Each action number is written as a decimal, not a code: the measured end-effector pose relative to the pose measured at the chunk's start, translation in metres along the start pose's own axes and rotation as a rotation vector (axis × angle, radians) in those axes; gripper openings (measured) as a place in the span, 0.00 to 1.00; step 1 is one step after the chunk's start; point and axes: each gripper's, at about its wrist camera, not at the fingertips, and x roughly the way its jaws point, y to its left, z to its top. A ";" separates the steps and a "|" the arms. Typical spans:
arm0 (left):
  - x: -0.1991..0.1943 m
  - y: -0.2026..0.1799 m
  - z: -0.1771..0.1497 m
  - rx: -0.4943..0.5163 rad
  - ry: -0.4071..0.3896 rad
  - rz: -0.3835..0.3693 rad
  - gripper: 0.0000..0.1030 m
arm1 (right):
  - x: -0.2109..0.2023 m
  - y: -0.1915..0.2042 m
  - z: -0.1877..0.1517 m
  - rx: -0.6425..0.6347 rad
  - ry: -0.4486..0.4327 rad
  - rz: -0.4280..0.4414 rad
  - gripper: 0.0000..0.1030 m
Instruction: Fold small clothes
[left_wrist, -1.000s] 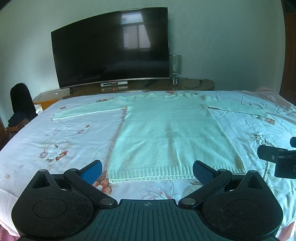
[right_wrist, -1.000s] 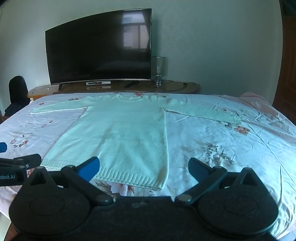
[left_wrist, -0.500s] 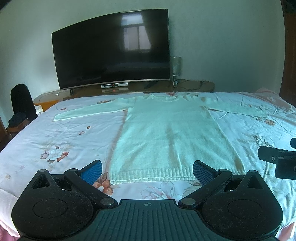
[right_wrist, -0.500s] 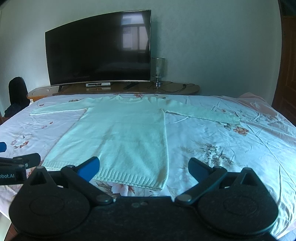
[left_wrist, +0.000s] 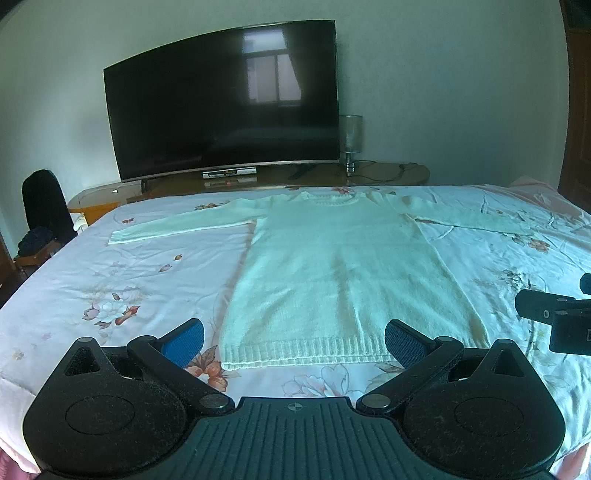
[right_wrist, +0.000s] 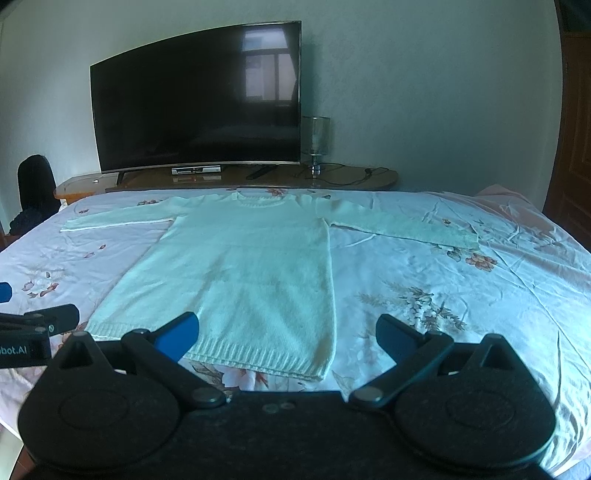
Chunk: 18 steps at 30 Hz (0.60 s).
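Observation:
A pale white knitted sweater lies flat on the bed, hem toward me, collar far, both sleeves spread out sideways. It also shows in the right wrist view. My left gripper is open and empty, hovering just in front of the ribbed hem. My right gripper is open and empty, in front of the hem's right corner. The right gripper's tip shows at the right edge of the left wrist view.
The bed has a white floral sheet, wrinkled on the right. Behind it stands a low wooden stand with a large curved TV and a glass lamp. A dark chair stands at the left.
Both views have shifted very slightly, with the sweater sitting a little lower in frame. The grippers stay open and the sweater has not moved.

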 end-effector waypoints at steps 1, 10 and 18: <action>0.000 0.000 0.000 -0.001 -0.001 0.000 1.00 | 0.000 0.000 0.001 0.000 0.000 0.000 0.99; 0.001 0.001 0.001 -0.005 -0.002 0.004 1.00 | 0.002 0.000 0.003 -0.002 -0.001 0.002 0.99; 0.000 0.000 0.002 -0.003 -0.007 0.007 1.00 | 0.002 -0.001 0.003 -0.004 -0.002 0.003 0.99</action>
